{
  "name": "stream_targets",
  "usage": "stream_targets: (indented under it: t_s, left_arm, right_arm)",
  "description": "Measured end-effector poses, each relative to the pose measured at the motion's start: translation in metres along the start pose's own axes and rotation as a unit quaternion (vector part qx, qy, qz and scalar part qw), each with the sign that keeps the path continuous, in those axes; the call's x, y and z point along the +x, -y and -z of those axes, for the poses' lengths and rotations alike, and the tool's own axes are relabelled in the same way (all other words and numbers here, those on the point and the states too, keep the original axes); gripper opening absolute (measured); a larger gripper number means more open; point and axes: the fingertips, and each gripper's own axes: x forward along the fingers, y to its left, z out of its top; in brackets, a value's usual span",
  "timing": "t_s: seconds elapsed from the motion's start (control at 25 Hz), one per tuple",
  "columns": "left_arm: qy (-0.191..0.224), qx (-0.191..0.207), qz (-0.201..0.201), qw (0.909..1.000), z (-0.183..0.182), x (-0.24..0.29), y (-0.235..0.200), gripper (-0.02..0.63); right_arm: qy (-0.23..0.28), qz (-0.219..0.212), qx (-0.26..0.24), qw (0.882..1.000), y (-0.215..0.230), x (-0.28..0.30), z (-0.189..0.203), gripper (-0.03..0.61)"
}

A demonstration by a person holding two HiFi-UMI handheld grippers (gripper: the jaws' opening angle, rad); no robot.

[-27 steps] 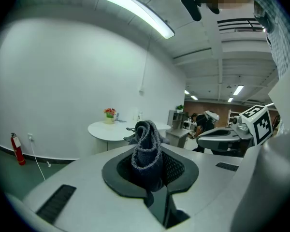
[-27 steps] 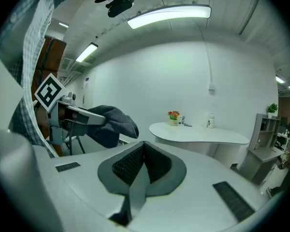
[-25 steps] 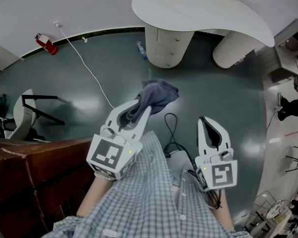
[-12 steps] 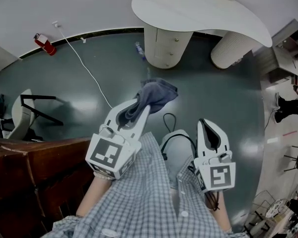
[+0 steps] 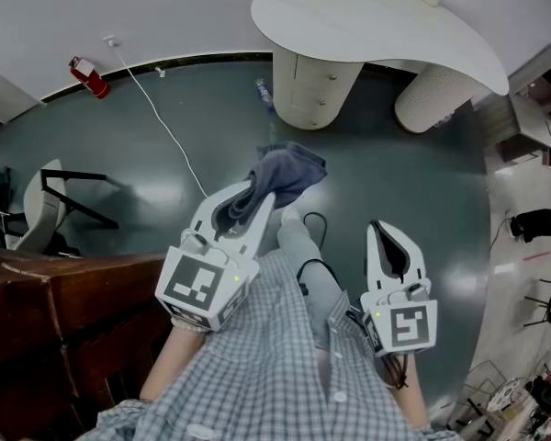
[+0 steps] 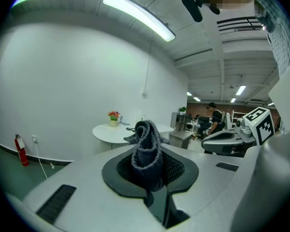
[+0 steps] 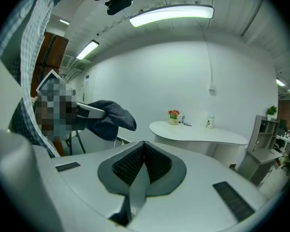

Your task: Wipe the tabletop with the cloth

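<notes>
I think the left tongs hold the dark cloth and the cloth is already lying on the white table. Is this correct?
Not quite. The left tongs do hold the dark cloth, but it is not lying on the white table. The head view shows it held in the air over the floor, well apart from the table.

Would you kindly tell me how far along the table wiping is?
Done: the cloth is picked up, clamped in the left gripper. In hand: carrying it over the floor, short of the white table. Left: all the wiping; the right gripper is shut, empty.
</notes>
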Motion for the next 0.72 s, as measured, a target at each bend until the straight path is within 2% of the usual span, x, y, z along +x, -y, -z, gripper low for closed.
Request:
stream_targets:
  t_s: [0.28,0.36,0.6,0.72]
  left_arm:
    - [0.007,0.000,-0.009,0.9999,-0.007,0.014,-0.008,0.057]
    - [0.006,0.000,-0.017,0.9998,-0.010,0.018,-0.014,0.057]
    - [0.003,-0.028,-0.041,0.9988,-0.009,0.039,-0.038,0.057]
    - [0.001,-0.029,-0.049,0.9984,-0.015,0.055,-0.042,0.057]
  right_arm:
    - [0.016,-0.012,-0.010,1.000,0.009,0.019,-0.013,0.009]
    - [0.007,-0.013,-0.009,1.000,0.013,0.028,-0.014,0.009]
    - [0.020,-0.044,-0.016,0.999,0.022,0.059,-0.020,0.009]
    - [0.022,-0.051,-0.016,0.998,0.039,0.075,-0.024,0.009]
